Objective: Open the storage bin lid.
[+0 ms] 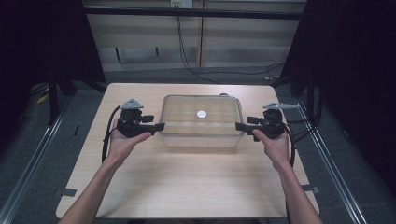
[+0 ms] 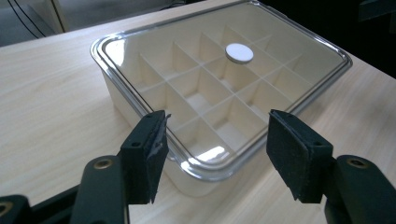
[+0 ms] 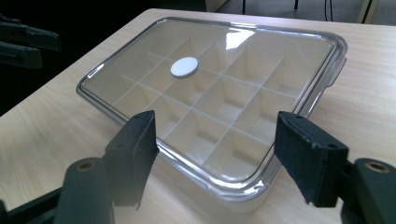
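**K:** Mid-tabletop (image 1: 187, 186): one box (image 1: 201, 139), cream, gridded into compartments, all look empty. Clear lid (image 1: 187, 105) seated on top, white disc (image 1: 201, 114) at lid centre. Long axis runs left-right across the tabletop, short ends facing the two tools.

**R:** Tool states?

**K:** Left tool (image 1: 161, 126) has its jaws apart, holding nothing, tips just off the box's left end. Right tool (image 1: 238, 126) likewise gaping and empty, just off the right end. In the left tool view (image 2: 217, 144) and the right tool view (image 3: 215, 149) the jaws bracket a lid corner, not touching it.

**R:** Handling guess?

**K:** Thin rigid plastic, probably light. Lid is glossy, so likely slippery under the pads. Walls may flex if squeezed hard. Dividers look thin, so I wouldn't press down on the middle.

**R:** Where to take hold?

**K:** Lid rim overhangs the body all round, which gives the best bite. Pinch the rim at each short end, both sides level, or it'll tilt. Can't tell if the lid latches or just rests; there's a small tab on one side, unclear.
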Motion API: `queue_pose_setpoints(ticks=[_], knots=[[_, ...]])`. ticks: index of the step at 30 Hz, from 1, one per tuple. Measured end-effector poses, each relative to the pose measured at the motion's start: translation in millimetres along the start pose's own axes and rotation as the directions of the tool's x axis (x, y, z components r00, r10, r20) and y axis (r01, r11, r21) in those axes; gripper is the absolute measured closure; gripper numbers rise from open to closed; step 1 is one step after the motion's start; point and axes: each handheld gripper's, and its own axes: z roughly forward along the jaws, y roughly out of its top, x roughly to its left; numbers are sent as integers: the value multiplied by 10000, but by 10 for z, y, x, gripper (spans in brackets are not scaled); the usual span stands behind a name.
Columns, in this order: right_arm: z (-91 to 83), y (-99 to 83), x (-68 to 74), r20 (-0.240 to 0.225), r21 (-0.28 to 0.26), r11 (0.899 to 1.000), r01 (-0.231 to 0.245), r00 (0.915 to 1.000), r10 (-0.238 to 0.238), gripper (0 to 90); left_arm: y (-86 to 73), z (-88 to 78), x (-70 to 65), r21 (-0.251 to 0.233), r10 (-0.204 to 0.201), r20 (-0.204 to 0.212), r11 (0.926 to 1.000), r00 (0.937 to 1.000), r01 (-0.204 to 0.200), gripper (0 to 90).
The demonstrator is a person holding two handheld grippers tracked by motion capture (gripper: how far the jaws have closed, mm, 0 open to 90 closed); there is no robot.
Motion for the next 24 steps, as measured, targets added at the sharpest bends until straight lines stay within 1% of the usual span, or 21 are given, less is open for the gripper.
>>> queue_pose_setpoints(ticks=[2,3,4,5,6,8,10,12,13,14,15,16,17,18,20,21,22,23,24], knots=[[7,24,-7,-45,-23,10000,28,10000,-28,317,55,22,-10,-9,8,-42,10000,10000,-8,384],[11,50,-10,-71,-39,10000,18,10000,-18,322,83,25,-16,-2,106,-48,9999,9999,-106,384],[20,72,-17,-35,-27,9999,102,9999,-102,322,114,26,-22,-123,76,114,9999,9999,-75,387],[34,100,-20,-19,-29,10000,71,10000,-71,322,129,30,-23,-182,95,232,9998,9997,-91,412],[46,115,-23,7,-6,10000,89,10000,-89,322,146,33,-20,-157,201,149,9997,9997,-199,427],[75,154,-33,30,112,9998,160,9999,-161,335,166,66,5,-72,145,11,9999,9999,-145,427],[109,190,-52,-10,127,9997,193,9998,-193,339,174,108,62,-32,-61,57,10000,10000,61,425],[145,218,-87,125,66,9998,165,9998,-165,331,182,160,107,35,-195,22,9998,9998,195,425],[166,230,-117,257,-63,9999,126,9996,-124,334,188,171,119,63,-158,22,9999,9999,158,421],[180,235,-139,271,-136,9998,139,9995,-136,340,195,186,119,71,-147,12,9999,9999,147,414],[199,239,-161,263,-120,9999,60,9996,-57,338,202,199,114,76,-29,-43,10000,10000,29,410],[224,243,-190,280,-78,9999,77,9996,-75,336,210,208,110,59,72,-67,10000,10000,-72,401],[246,246,-214,340,-40,10000,51,9994,-49,336,216,220,113,25,73,-72,10000,9999,-73,395],[268,249,-240,407,8,10000,-14,9992,14,337,219,236,120,30,8,-7,10000,10000,-8,390],[308,244,-297,371,-9,9999,-131,9992,131,341,219,275,145,114,12,-68,9999,10000,-11,377],[327,238,-328,301,45,9992,-391,9988,390,346,213,303,162,137,-156,-54,9998,9999,157,367],[349,229,-357,305,199,9980,-607,9977,601,343,202,341,187,204,-231,-40,9995,9997,231,362],[375,214,-385,335,253,9966,-783,9964,774,340,194,366,200,240,-304,-93,9992,9995,307,361],[395,205,-401,349,274,9959,-865,9957,855,333,183,398,213,277,-443,-55,9986,9990,444,355]])
